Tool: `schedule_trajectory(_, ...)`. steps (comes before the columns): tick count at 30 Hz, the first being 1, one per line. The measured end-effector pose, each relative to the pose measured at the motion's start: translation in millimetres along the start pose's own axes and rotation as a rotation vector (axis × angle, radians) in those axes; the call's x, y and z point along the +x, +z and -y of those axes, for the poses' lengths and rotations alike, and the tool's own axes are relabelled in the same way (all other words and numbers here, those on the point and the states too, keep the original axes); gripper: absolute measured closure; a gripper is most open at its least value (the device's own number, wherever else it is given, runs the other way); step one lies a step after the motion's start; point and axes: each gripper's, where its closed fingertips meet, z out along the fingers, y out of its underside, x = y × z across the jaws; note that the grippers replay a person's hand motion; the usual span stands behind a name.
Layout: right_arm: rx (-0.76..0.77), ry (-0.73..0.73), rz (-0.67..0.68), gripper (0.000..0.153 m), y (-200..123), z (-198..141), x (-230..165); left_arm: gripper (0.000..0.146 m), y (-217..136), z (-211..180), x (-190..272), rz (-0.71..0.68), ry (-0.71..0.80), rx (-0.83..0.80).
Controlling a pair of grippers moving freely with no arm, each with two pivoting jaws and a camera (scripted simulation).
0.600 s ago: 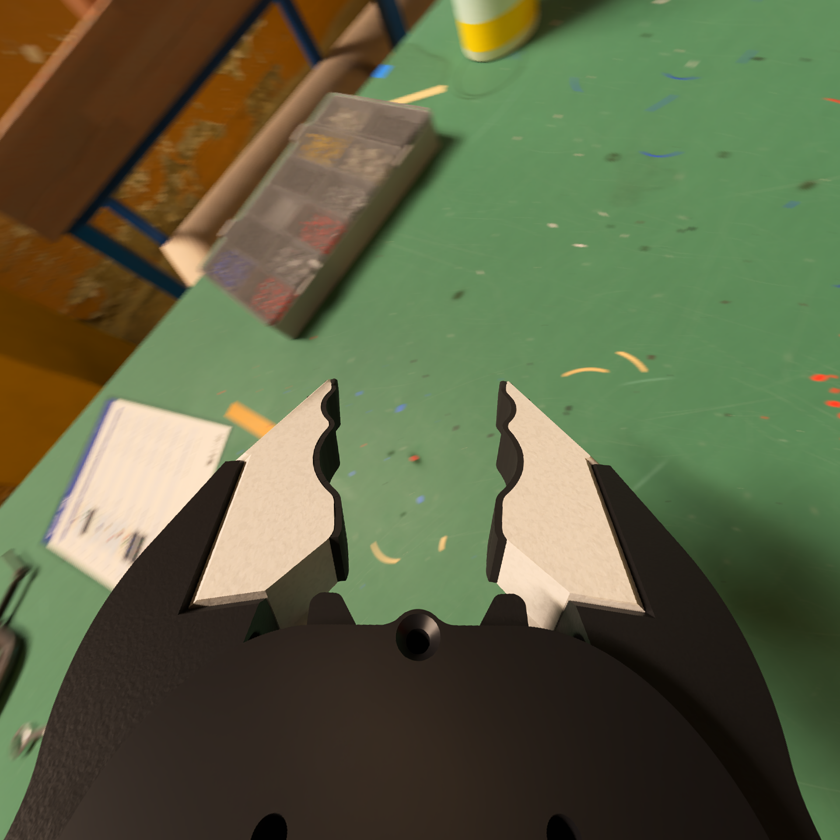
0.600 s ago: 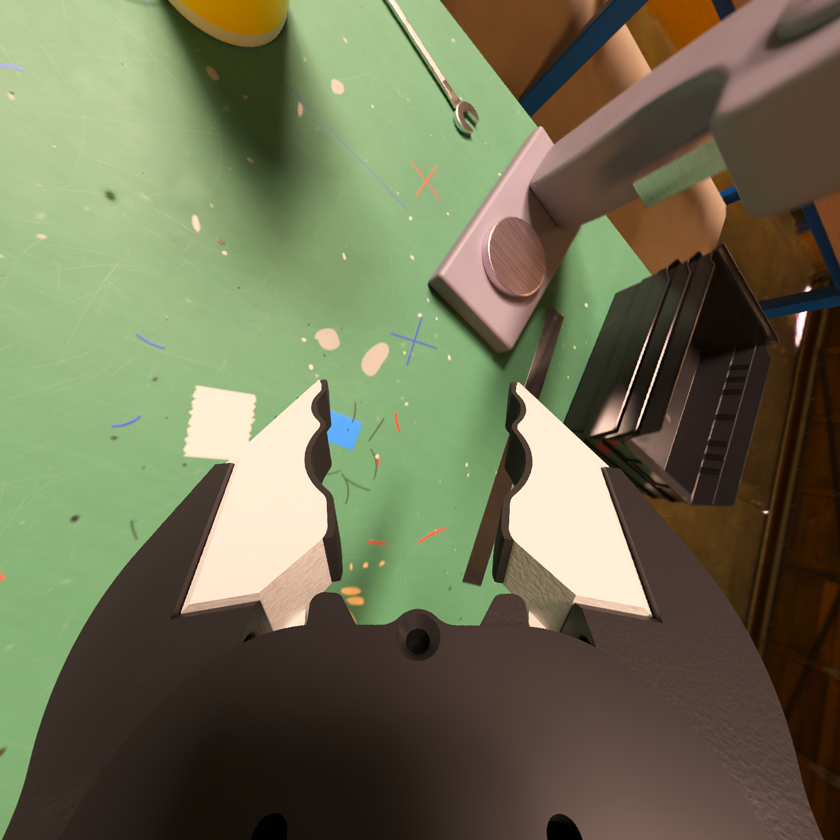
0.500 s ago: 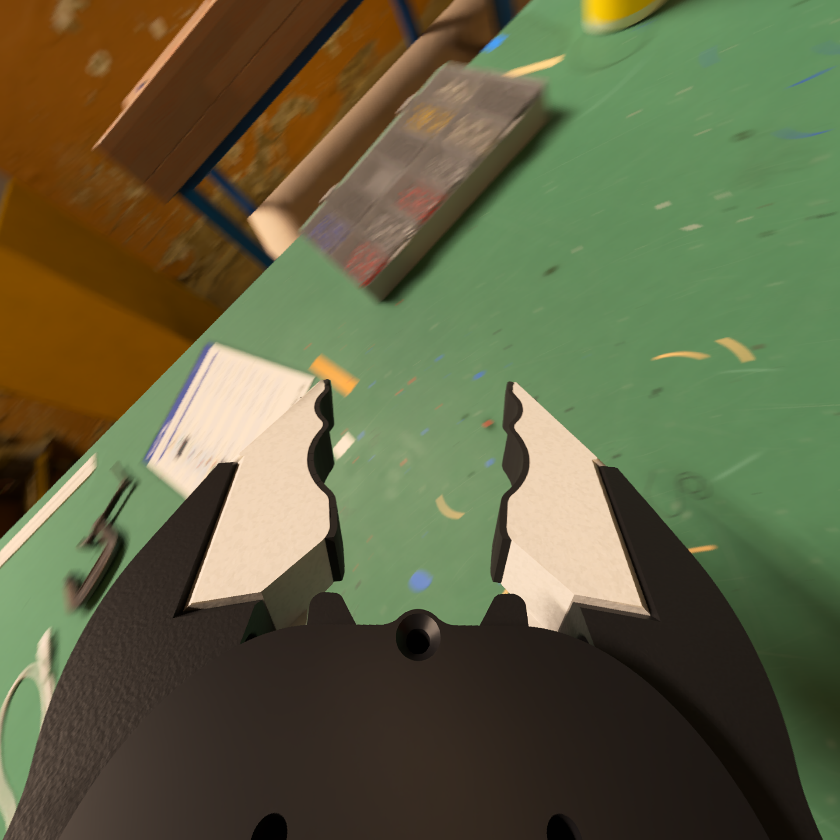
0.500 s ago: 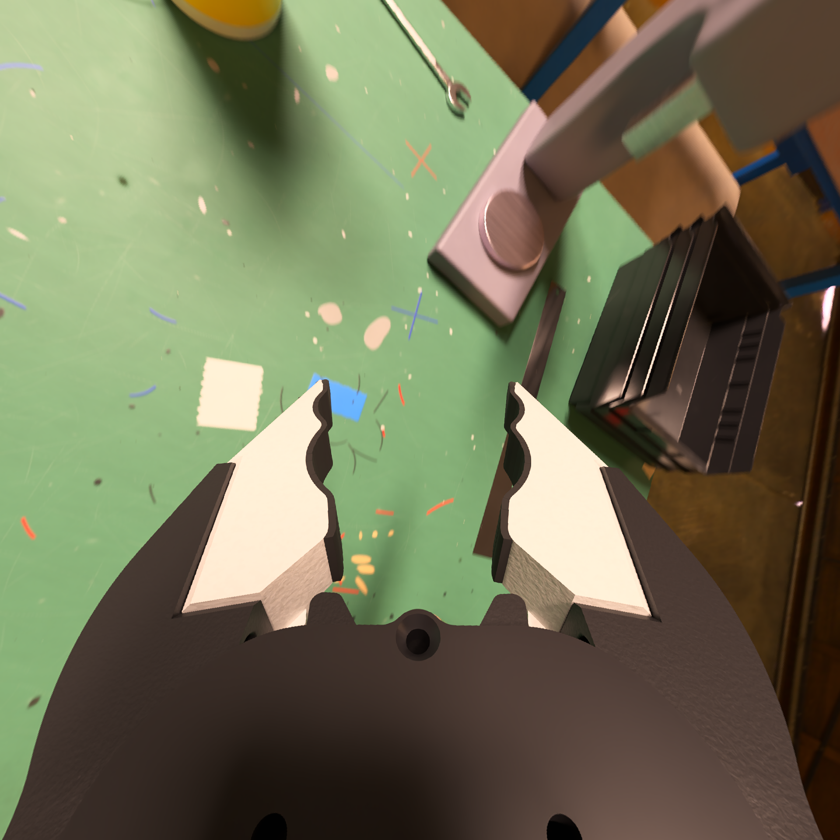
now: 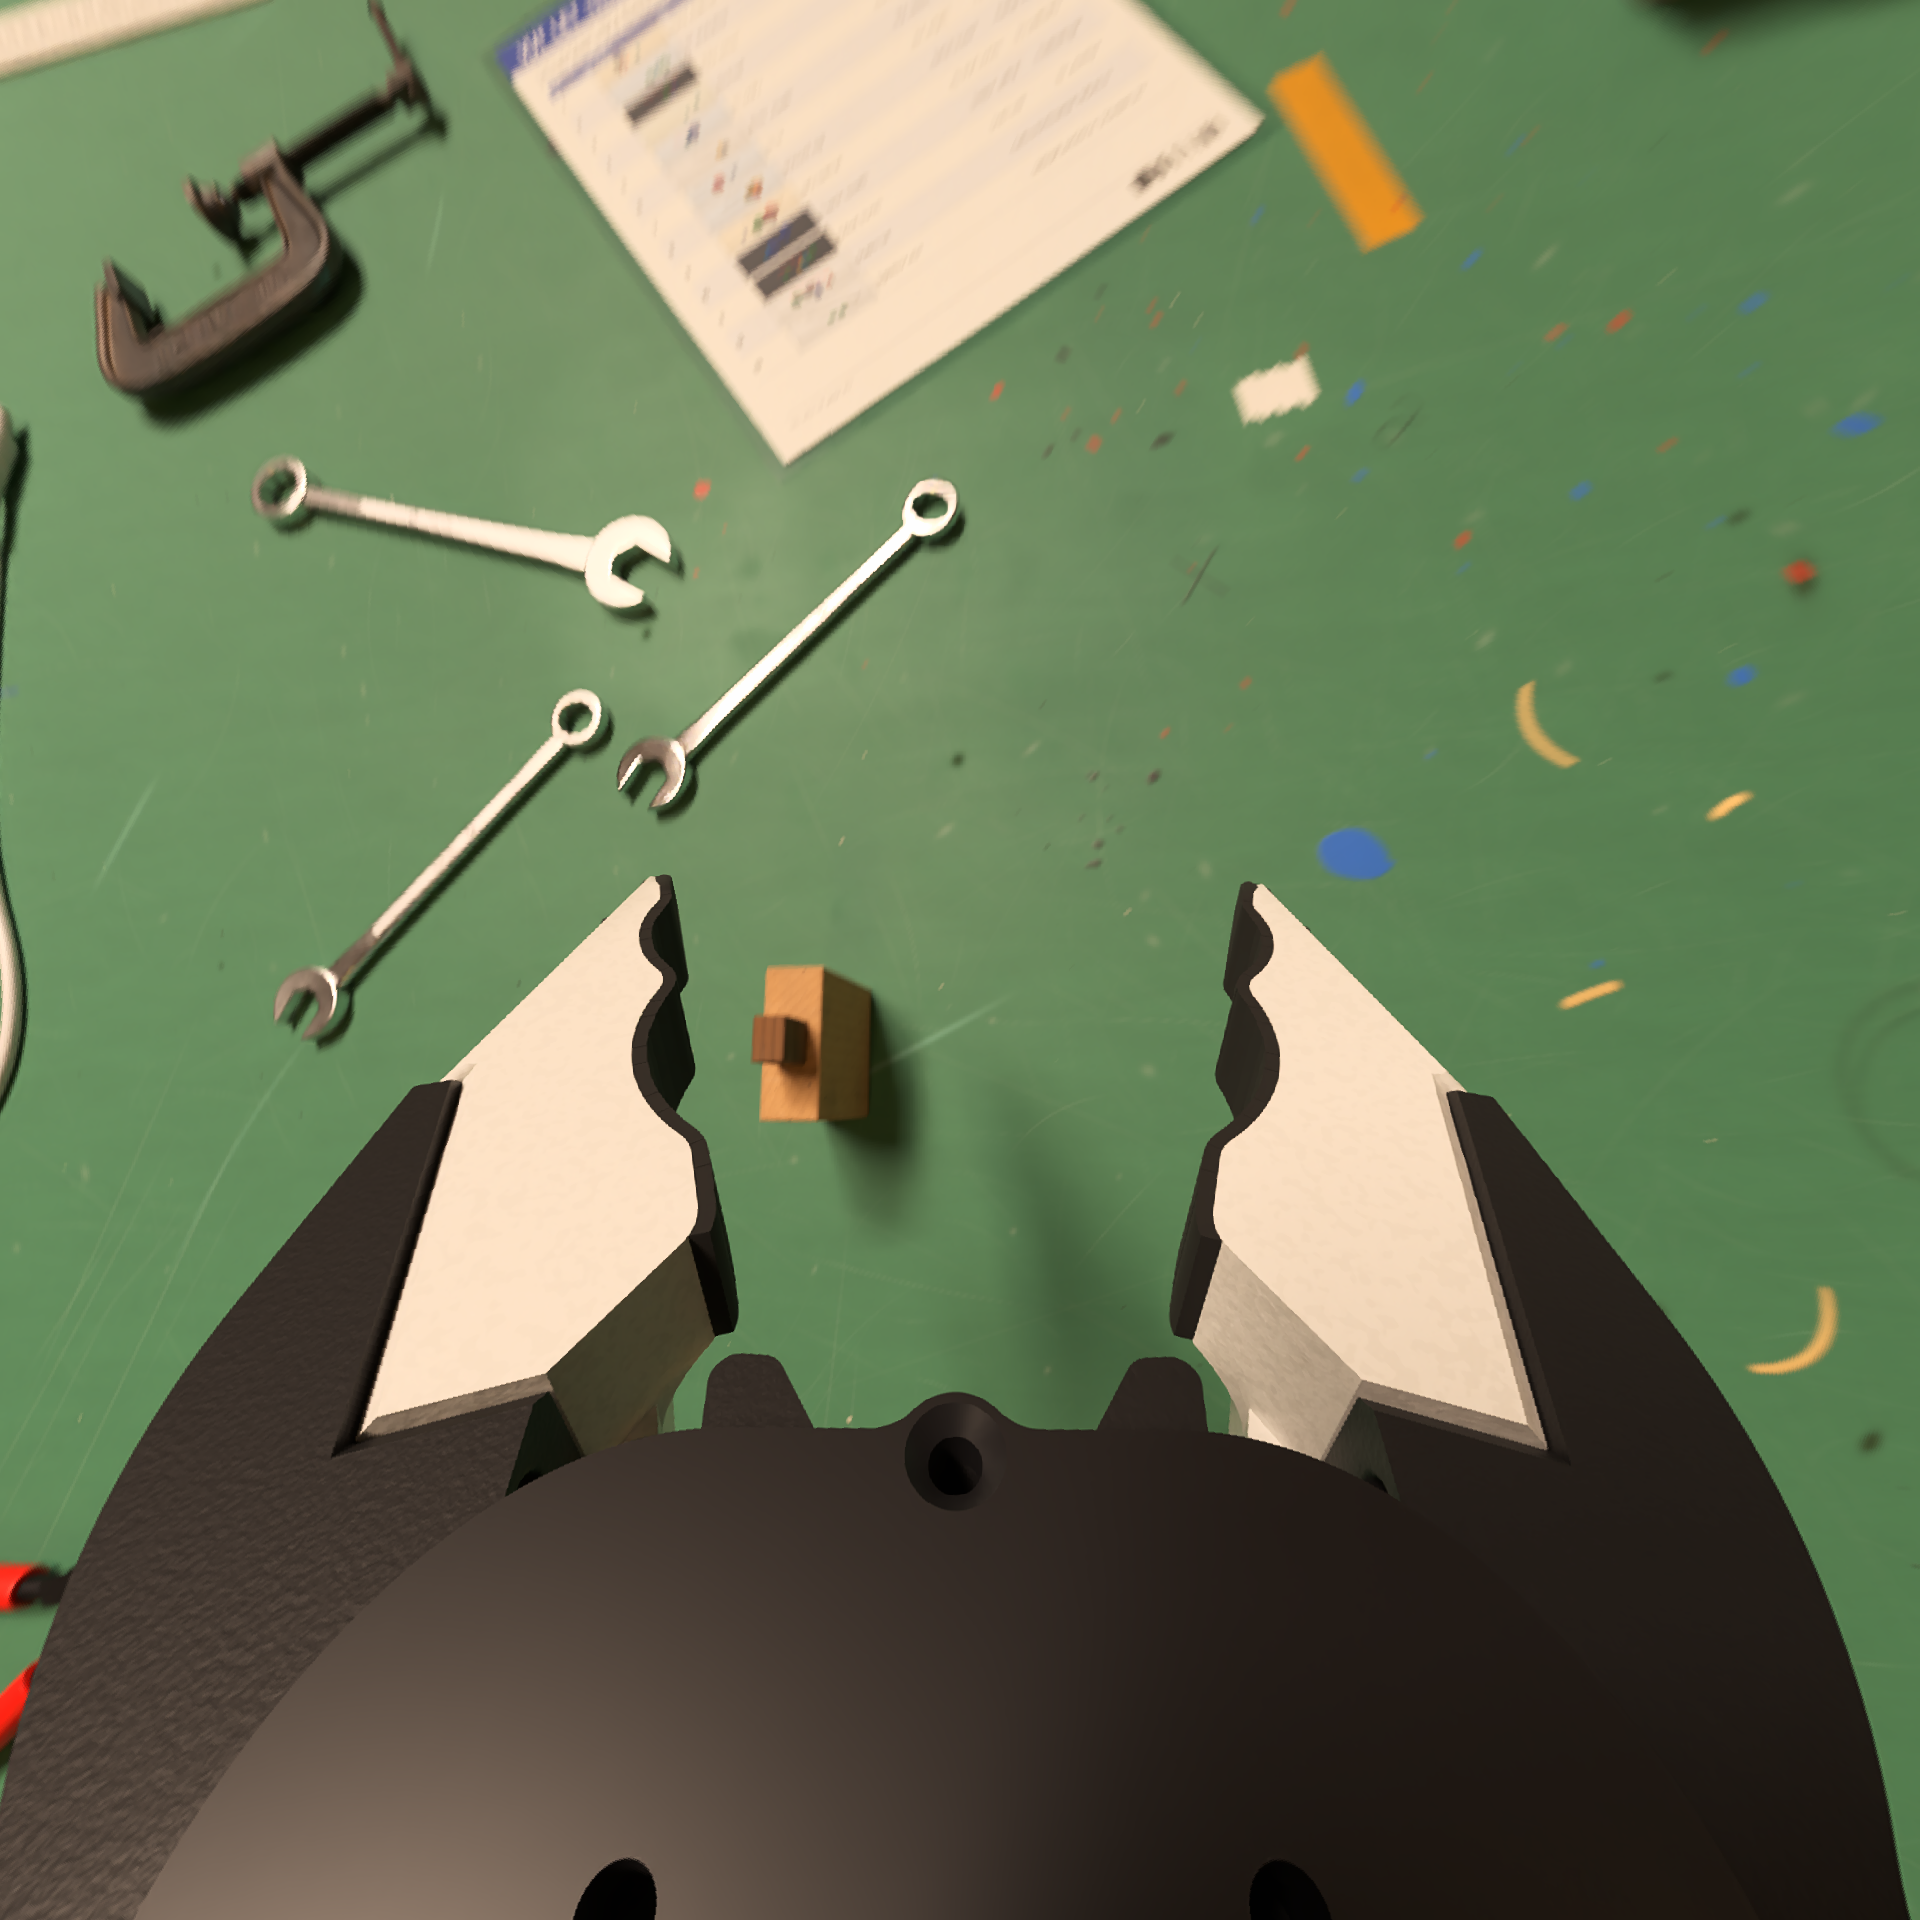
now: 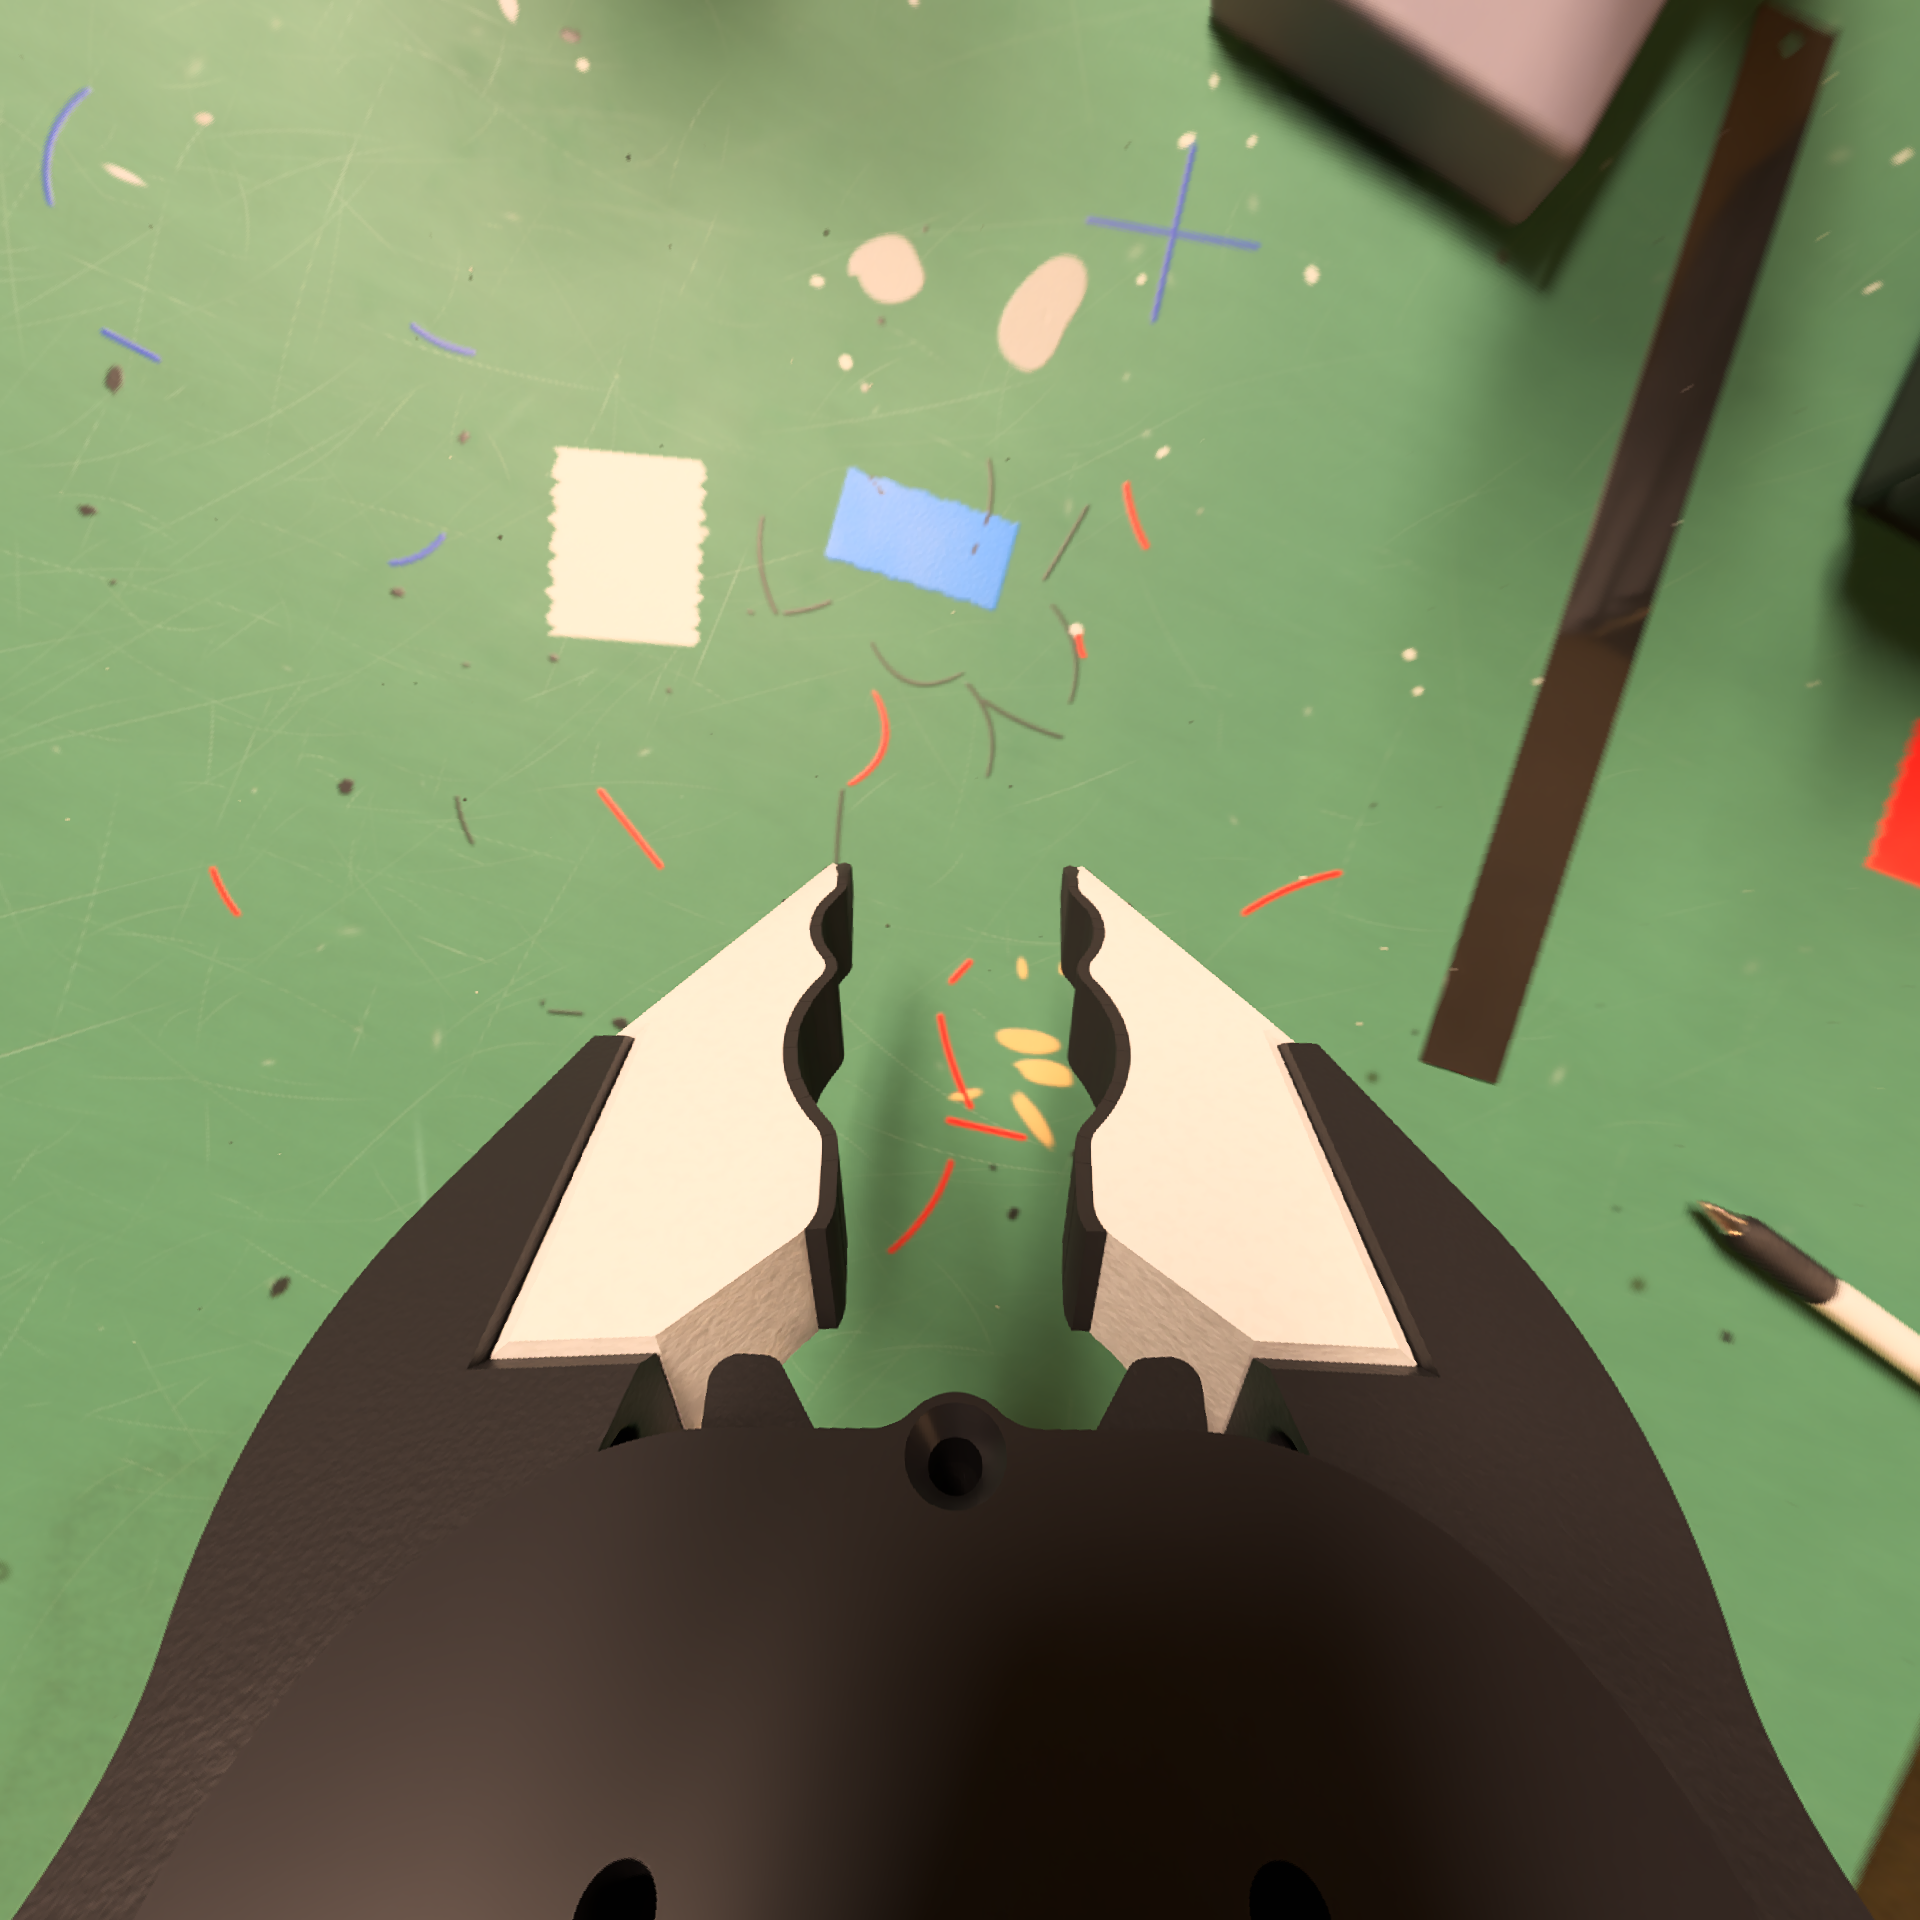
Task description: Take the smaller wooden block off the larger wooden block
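Observation:
In the left wrist view a light wooden block (image 5: 821, 1049) lies on the green mat (image 5: 1039, 675). A smaller dark wooden block (image 5: 779, 1039) sits on its left face. My left gripper (image 5: 956, 888) is open wide and empty, above the mat. The blocks show between its fingers, close to the left finger (image 5: 582, 1122). My right gripper (image 6: 956, 871) is open with a narrow gap, empty, over bare mat with paint marks. No block shows in the right wrist view.
Left wrist view: three wrenches (image 5: 790, 644), (image 5: 457, 530), (image 5: 436, 873), a C-clamp (image 5: 229, 270), a printed sheet (image 5: 873, 197), orange tape (image 5: 1345, 151). Right wrist view: a dark flat strip (image 6: 1631, 551), a grey block (image 6: 1455, 94), a pen (image 6: 1818, 1299), white (image 6: 627, 548) and blue (image 6: 922, 536) patches.
The left gripper has swung from the table's far edge down toward the mat, bringing the blocks and wrenches into view, and its jaws stand wider. The right gripper's jaws have narrowed and it looks more steeply down.

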Motion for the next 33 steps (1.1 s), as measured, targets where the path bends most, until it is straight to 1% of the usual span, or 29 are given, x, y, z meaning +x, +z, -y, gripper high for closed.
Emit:
schedule_trajectory(1,-0.006,0.008,0.014,0.115,4,-3,-2,0.042,5,-8,-5,0.017,-0.002,-0.029)
schedule_trajectory(3,-0.012,0.022,0.055,0.117,13,-7,-7,0.043,11,-23,-19,0.1,0.037,-0.088)
schedule_trajectory(5,-0.035,0.021,0.037,0.119,20,-12,-5,0.043,15,-33,-29,0.137,0.046,-0.137)
schedule_trajectory(7,-0.035,0.006,0.02,0.123,22,-12,-5,0.043,16,-38,-37,0.147,0.034,-0.138)
schedule_trajectory(10,-0.024,0.022,0.023,0.129,22,-10,-7,0.045,17,-46,-55,0.201,0.03,-0.164)
schedule_trajectory(12,-0.02,0.03,0.034,0.133,23,-8,-12,0.046,21,-53,-63,0.189,-0.006,-0.175)
schedule_trajectory(14,-0.013,0.033,0.051,0.136,24,-5,-20,0.049,28,-63,-63,0.13,-0.046,-0.198)
schedule_trajectory(15,-0.01,0.033,0.061,0.137,25,-3,-25,0.057,31,-67,-61,0.084,-0.06,-0.207)
schedule_trajectory(16,-0.006,0.034,0.072,0.137,26,-1,-31,0.07,32,-68,-59,0.046,-0.067,-0.208)
schedule_trajectory(19,0.015,0.042,0.108,0.136,29,9,-52,0.121,33,-67,-51,-0.061,-0.077,-0.178)
schedule_trajectory(20,0.025,0.043,0.123,0.134,30,13,-60,0.133,33,-66,-48,-0.097,-0.092,-0.173)
schedule_trajectory(21,0.034,0.044,0.14,0.131,32,16,-69,0.138,33,-66,-47,-0.118,-0.106,-0.171)
schedule_trajectory(24,0.06,0.021,0.169,0.123,36,28,-97,0.138,31,-64,-46,-0.125,-0.103,-0.144)
schedule_trajectory(28,0.089,-0.01,0.199,0.117,43,46,-141,0.138,24,-57,-41,-0.155,-0.144,-0.063)
schedule_trajectory(33,0.127,-0.054,0.26,0.11,51,69,-205,0.138,0,-36,-32,-0.2,-0.167,0.064)
